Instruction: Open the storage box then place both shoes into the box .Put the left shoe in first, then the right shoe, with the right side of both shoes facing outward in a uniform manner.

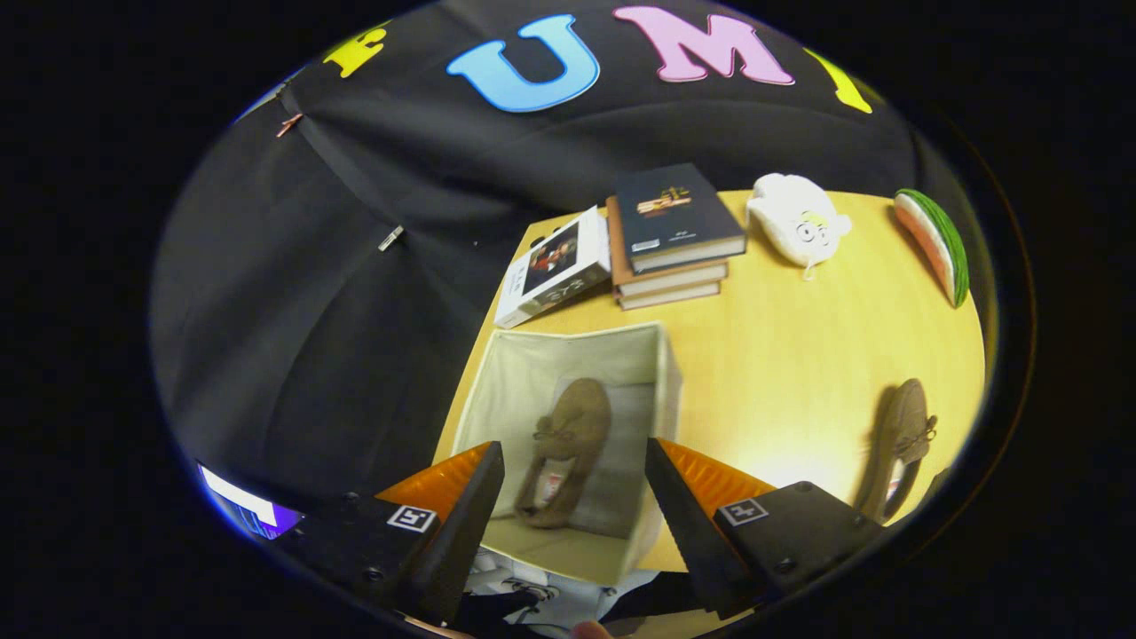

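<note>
The storage box (568, 390) was seen open on the table (799, 355), one shoe (564, 453) lying inside it, framed between the fingers. The gripper (575, 484) was held spread wide above the box, grasping nothing. Beyond the box, stacked books (674, 231) were seen. The second shoe (901, 444) lay well apart on the table, right of the fingers.

On the table (781, 355) the open storage box (667, 382) sat between the spread jaws of the gripper (572, 497) with one shoe (564, 448) inside, the other shoe (898, 444) lay well to its right, and beyond the box stood a stack of books (674, 235), a plush toy (799, 222) to their right.
</note>
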`<state>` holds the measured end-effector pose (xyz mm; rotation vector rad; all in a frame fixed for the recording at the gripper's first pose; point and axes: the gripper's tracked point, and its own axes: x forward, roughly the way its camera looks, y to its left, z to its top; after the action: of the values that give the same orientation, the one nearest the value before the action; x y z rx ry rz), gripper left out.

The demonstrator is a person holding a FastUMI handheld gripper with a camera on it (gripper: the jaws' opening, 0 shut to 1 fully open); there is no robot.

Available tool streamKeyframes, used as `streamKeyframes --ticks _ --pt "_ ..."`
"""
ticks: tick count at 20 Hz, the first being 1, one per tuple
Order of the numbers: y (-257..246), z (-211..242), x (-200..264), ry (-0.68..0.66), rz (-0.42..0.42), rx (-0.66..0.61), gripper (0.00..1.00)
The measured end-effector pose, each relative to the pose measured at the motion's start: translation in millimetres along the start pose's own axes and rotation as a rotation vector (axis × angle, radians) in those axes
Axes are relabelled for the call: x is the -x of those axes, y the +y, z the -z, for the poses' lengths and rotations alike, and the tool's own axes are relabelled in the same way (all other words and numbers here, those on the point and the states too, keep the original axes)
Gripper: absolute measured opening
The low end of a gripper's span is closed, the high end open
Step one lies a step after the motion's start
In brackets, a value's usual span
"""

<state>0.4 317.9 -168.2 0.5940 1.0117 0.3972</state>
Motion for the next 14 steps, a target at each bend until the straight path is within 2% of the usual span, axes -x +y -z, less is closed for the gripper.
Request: streamKeyframes --ticks 2,6,9,14 --pt "-41.1 0.8 22.4 -0.033 0.05 0.032 0.99" --pt "-146.3 21.2 63.4 -0.043 0.209 0.063 0.99" --pt "-230.6 50.3 86.7 -0.007 0.35 0.085 0.99" --pt "-334.1 90.3 105.0 0.065 0.506 0.043 0.99"
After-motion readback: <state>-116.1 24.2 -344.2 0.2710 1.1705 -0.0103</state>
